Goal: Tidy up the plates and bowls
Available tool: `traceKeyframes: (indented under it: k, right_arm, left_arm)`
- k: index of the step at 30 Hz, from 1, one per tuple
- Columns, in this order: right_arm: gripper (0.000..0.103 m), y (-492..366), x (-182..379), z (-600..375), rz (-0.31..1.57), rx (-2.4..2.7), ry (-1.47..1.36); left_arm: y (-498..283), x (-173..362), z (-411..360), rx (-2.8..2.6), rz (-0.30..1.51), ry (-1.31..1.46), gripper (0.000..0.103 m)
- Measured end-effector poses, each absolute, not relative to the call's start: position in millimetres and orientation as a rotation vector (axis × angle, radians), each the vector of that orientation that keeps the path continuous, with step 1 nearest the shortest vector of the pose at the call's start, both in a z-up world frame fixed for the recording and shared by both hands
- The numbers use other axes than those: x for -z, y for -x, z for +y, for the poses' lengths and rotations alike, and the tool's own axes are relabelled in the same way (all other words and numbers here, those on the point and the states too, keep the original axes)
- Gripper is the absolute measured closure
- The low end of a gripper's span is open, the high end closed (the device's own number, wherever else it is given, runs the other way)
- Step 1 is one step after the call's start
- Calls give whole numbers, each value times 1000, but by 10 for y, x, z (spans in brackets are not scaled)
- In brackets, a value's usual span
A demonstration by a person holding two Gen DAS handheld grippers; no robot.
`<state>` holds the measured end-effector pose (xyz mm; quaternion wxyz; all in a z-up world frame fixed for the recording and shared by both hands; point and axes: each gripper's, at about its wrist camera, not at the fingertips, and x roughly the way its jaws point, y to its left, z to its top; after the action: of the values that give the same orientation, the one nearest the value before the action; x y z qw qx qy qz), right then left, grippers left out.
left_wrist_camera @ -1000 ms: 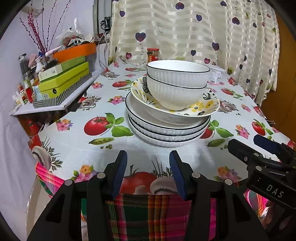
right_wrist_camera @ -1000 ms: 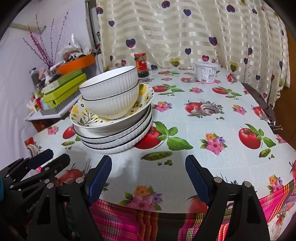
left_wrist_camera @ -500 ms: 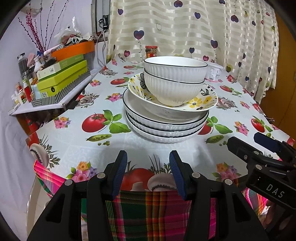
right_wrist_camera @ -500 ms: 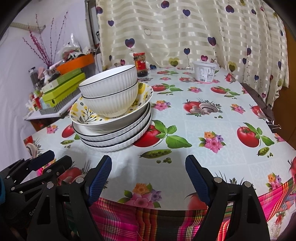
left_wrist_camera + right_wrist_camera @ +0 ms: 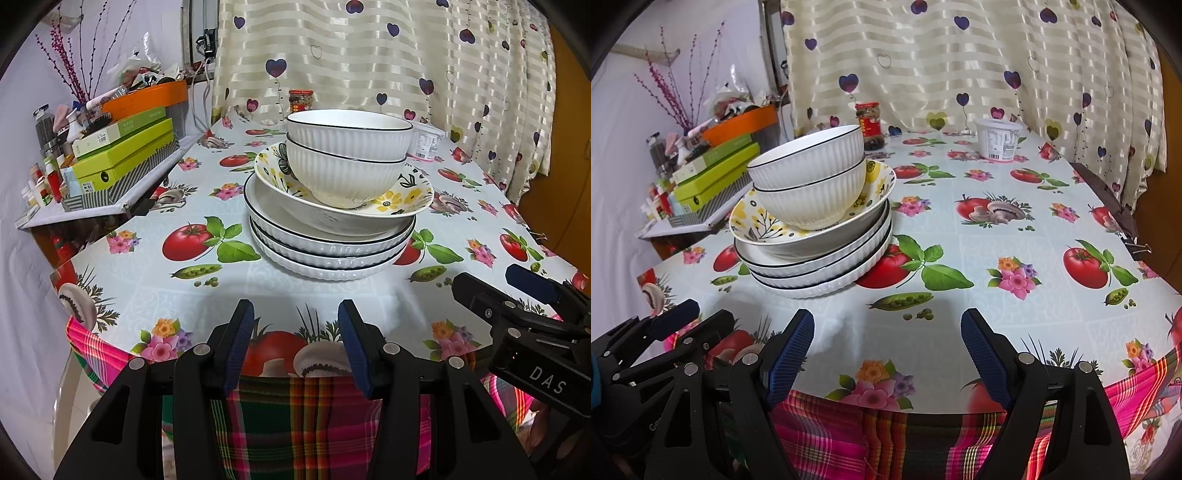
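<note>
One stack of dishes stands on the table. Two white ribbed bowls (image 5: 347,147) (image 5: 812,173) nest on top. Under them is a yellow-flowered dish (image 5: 402,199) (image 5: 750,221). Below are three white ribbed plates (image 5: 332,251) (image 5: 820,273). My left gripper (image 5: 295,332) is open and empty at the table's near edge, in front of the stack; it also shows in the right wrist view (image 5: 690,317). My right gripper (image 5: 886,347) is open wide and empty, to the right of the stack; it also shows in the left wrist view (image 5: 498,280).
A red-lidded jar (image 5: 870,125) and a white plastic tub (image 5: 997,142) stand at the back by the curtain. A side shelf on the left holds green boxes (image 5: 125,155) and an orange tub (image 5: 147,98). The tablecloth (image 5: 997,258) hangs over the near edge.
Both grippers have drawn back slightly and lowered from the stack, which now sits a little higher in both views. Jaw openings are unchanged.
</note>
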<state>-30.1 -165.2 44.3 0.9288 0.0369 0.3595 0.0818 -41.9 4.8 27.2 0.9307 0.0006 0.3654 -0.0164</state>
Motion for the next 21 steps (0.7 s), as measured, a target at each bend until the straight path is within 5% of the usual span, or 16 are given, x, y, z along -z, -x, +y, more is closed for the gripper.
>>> traceKeyframes:
  k: [21]
  right_arm:
    - [20, 311, -445, -1633, 736, -170, -71]
  left_arm:
    - [446, -274, 42, 34, 745, -2, 54]
